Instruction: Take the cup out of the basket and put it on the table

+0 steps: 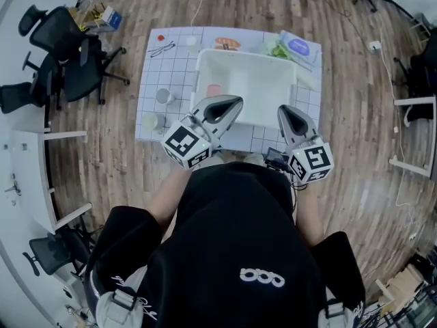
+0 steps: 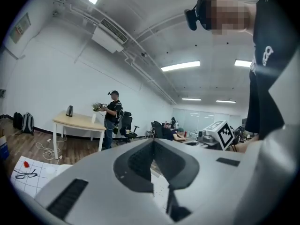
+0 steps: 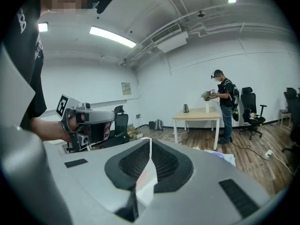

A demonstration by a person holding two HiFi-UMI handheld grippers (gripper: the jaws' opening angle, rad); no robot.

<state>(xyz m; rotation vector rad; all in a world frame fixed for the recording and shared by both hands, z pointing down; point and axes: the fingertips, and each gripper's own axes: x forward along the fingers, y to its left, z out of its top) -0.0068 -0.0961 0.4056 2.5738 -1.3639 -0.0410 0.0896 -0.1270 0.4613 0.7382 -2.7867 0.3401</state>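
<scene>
While held level near the front edge of the desk (image 1: pixel 153 74), read left tongs (image 1: pixel 231 102) and right tongs (image 1: pixel 287 111) as clenched, empty. Locate cup (image 1: pixel 164 96) and second cup (image 1: pixel 150 121) on desk, left of basket (image 1: pixel 246 53). Judge placement likely complete; leave pink item (image 1: pixel 214 89) inside basket unidentified.

The basket (image 1: pixel 270 87) is sitting at the centre of the desk (image 1: pixel 153 74). A small item (image 1: pixel 214 89) is lying in the basket, toward its left wall. On the desk left of the basket, the far cup (image 1: pixel 164 96) and the near cup (image 1: pixel 149 121) are standing apart. Eyeglasses (image 1: pixel 162 48) are lying at the far left corner. A packet (image 1: pixel 298 46) is lying behind the basket, at the right.
</scene>
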